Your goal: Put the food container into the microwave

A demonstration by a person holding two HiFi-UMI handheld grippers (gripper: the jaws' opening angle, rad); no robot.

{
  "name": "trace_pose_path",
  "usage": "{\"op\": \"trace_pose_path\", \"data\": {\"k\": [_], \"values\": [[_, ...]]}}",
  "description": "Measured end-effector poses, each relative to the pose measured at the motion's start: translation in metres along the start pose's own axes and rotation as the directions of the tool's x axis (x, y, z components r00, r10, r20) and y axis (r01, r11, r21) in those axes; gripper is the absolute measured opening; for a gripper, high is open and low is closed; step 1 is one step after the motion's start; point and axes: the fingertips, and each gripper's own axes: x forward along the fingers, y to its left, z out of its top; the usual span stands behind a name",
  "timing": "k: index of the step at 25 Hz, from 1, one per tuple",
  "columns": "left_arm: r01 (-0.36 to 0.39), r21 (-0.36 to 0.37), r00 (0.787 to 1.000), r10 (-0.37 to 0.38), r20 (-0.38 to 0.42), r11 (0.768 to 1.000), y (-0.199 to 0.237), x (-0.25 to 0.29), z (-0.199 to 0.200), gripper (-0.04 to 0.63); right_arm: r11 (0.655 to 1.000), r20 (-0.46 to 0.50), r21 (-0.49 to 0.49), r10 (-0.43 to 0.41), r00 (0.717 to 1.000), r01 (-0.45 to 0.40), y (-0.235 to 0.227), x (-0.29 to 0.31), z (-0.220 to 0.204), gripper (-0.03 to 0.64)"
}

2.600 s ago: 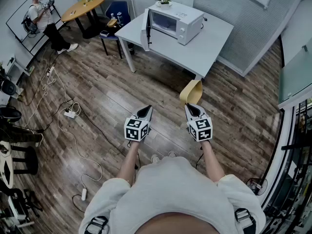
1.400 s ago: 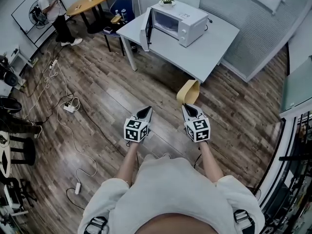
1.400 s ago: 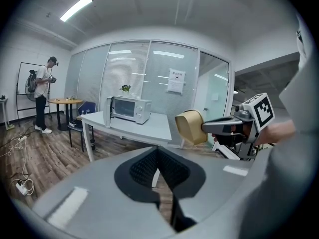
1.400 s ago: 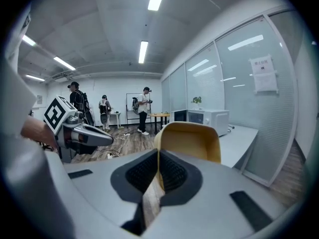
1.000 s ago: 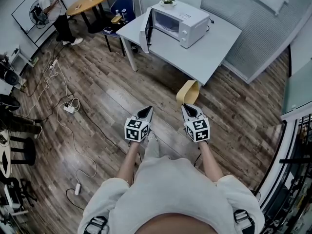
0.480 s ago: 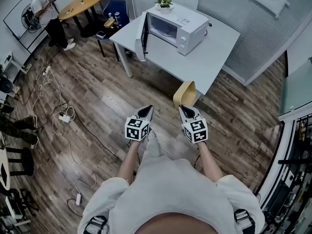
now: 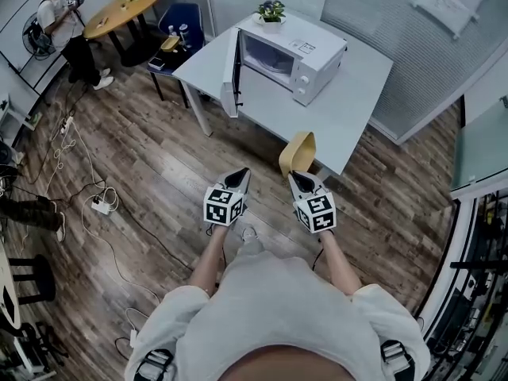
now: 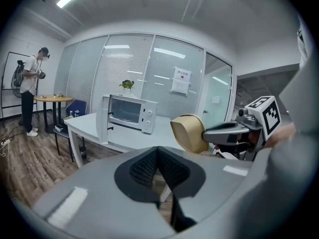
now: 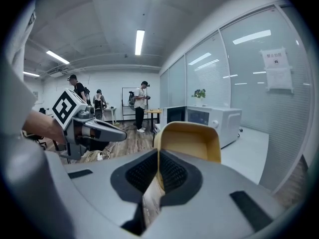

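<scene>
Floor: wood planks [image 7: 159,157] underfoot, loose cables [image 7: 103,205] well off to the left.
Left gripper [image 7: 237,176]: jaws together, nothing between them, idle just left of the right one.
Right gripper [image 7: 294,178]: jaws clamped on one thin wall of the food container [image 7: 298,149], held in the air short of the table's near edge.
Risk, grip: likely slip or swing of the tan container, given a pinch on a single edge only.
Risk, path: possible knock against the table [image 7: 353,109] edge, or against the open door [image 7: 232,74] swung out at the near left of the microwave [image 7: 305,42].
Risk, entry: perhaps a catch on the cavity lip or a tilted set-down if brought in at a slant.
Writing: square markers on the gripper cubes, no words; print on the microwave panel and on the far wall notice [image 7: 454,2] too small to read.
</scene>
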Motion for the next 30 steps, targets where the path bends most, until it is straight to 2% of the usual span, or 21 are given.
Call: {"op": "trace_pose_path", "data": {"k": [18,30], "values": [[0.095,0.034,0.995,-0.094,-0.011,0.995,0.082,0.065,0.047,0.011,0.998,-0.016,0.008,-0.059,0.998,0.059,-0.027,0.094,0.039,0.02],[0.127,0.024,0.991,-0.126,-0.033,0.992,0.095,0.085,0.046,0.011,0.999,-0.036,-0.016,-0.044,0.998,0.044,-0.028,0.12,0.044,0.02]]}}
